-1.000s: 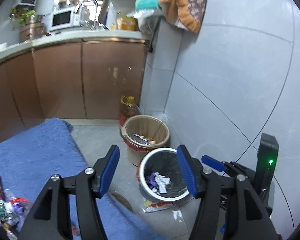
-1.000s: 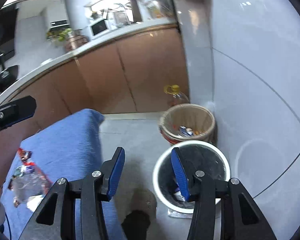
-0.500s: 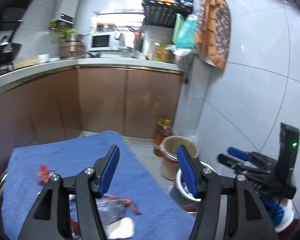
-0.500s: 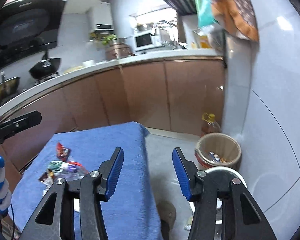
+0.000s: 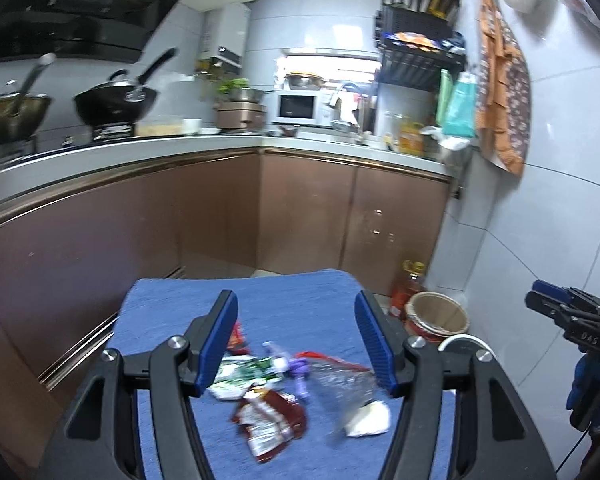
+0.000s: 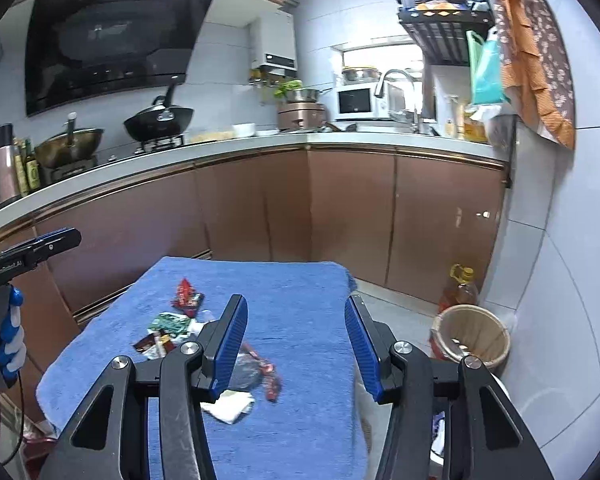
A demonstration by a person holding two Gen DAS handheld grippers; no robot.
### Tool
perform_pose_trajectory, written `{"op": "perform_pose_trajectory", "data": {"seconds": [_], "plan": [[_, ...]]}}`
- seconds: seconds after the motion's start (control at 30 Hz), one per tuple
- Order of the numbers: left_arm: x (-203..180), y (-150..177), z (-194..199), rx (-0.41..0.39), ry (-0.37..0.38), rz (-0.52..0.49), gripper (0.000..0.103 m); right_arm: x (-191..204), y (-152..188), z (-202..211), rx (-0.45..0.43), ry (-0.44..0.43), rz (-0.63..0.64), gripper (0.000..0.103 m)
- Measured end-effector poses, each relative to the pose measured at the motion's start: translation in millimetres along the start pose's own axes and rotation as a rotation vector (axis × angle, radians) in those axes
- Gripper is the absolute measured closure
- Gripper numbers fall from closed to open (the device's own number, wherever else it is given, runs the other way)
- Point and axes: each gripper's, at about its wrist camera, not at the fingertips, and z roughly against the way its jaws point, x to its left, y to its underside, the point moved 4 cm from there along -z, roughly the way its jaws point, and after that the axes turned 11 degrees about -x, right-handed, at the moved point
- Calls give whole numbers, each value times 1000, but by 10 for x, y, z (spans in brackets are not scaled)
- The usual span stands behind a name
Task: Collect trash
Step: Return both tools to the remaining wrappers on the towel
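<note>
Surface: you face a blue towel (image 6: 300, 320) spread over a low table, with kitchen floor to its right.
Trash: your litter lies in a loose cluster on the towel: a red wrapper (image 5: 270, 416), a green-and-white wrapper (image 5: 246, 374), a clear plastic bag (image 5: 346, 384) and a white tissue (image 5: 370, 420).
Room: brown cabinets (image 6: 340, 208) run under a pale counter carrying a wok (image 6: 158, 118) and a microwave (image 6: 354, 100).
Bins: a tan wastebasket (image 6: 470, 338) stands on the floor by the tiled wall, beside an oil bottle (image 6: 460, 286).
Left gripper (image 5: 296, 344): your jaws stand apart above the litter, gripping nothing.
Right gripper (image 6: 296, 346): released too, with only towel between the pads.
Hard to make out: motion blur smears the wrappers, so their print is unreadable; a white bin rim (image 5: 462, 340) is mostly hidden behind your left gripper's frame.
</note>
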Motion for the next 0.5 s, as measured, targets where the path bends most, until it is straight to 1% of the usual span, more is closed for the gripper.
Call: {"op": "perform_pose_trajectory", "data": {"seconds": [0.17, 0.27, 0.37, 0.5], "plan": [[353, 132, 99, 19, -61, 45, 44, 108, 106, -108, 25, -50, -14, 55], [470, 224, 140, 33, -85, 55, 44, 144, 170, -189, 41, -70, -23, 55], [518, 336, 124, 52, -93, 57, 43, 171, 234, -266, 62, -85, -28, 55], [562, 545, -17, 107, -83, 85, 43, 199, 370, -370, 99, -111, -29, 55]]}}
